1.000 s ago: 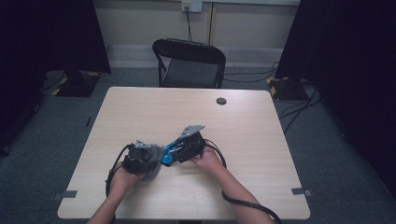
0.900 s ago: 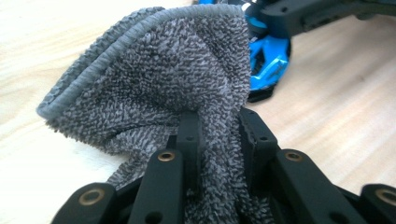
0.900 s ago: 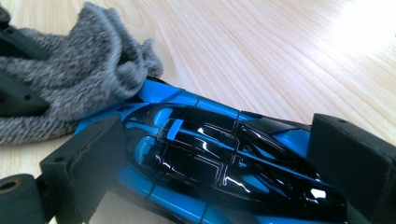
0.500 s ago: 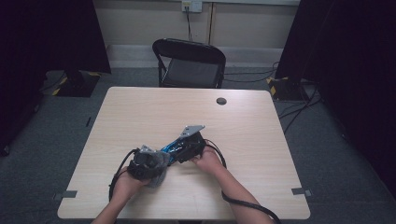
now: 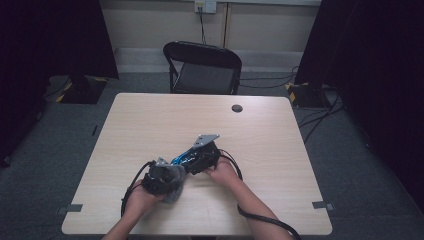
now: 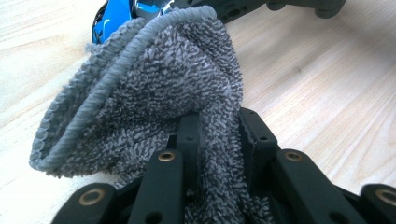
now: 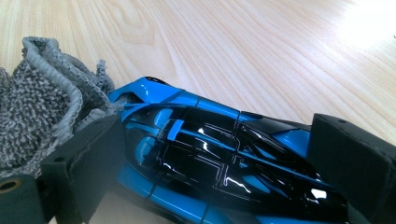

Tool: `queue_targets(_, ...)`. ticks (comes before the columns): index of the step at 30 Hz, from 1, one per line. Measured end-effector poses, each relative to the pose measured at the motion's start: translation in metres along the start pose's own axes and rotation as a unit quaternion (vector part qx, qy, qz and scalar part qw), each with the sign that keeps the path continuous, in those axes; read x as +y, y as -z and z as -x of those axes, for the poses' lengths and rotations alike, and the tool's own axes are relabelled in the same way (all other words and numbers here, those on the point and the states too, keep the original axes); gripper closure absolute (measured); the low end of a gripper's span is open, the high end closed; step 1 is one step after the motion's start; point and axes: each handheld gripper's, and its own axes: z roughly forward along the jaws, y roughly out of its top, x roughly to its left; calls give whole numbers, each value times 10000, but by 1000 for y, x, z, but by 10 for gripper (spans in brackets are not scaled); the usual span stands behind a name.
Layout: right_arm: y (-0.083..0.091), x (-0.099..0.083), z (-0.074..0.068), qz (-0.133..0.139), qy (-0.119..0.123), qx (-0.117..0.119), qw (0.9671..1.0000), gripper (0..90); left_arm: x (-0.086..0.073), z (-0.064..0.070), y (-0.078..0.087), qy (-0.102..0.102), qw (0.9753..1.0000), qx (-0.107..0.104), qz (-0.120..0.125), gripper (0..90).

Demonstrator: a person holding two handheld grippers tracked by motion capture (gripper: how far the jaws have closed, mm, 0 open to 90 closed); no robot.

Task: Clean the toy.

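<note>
One toy car [image 7: 205,163], glossy blue and black with smooth curved panels, sits clamped between the jaws of the right gripper [image 7: 224,168] above the pale wood-grain table [image 5: 280,130]. One grey cloth [image 6: 154,93], looped terry with a corded hem, is pinched in the left gripper [image 6: 217,135] and touches the car's nose. One black folding chair [image 5: 202,67] stands behind the table.
</note>
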Motion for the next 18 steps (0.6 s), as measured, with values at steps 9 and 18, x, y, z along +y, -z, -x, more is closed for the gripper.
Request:
queue_targets(9, 0, 0, 0, -14, 2, 7, 10000, 43, 2, 7, -2, -124, 9999, -74, -23, 726)
queue_targets(18, 0, 0, 0, -15, 0, 5, 10000, 43, 4, 14, -5, -356, 9990, -257, -46, 726)
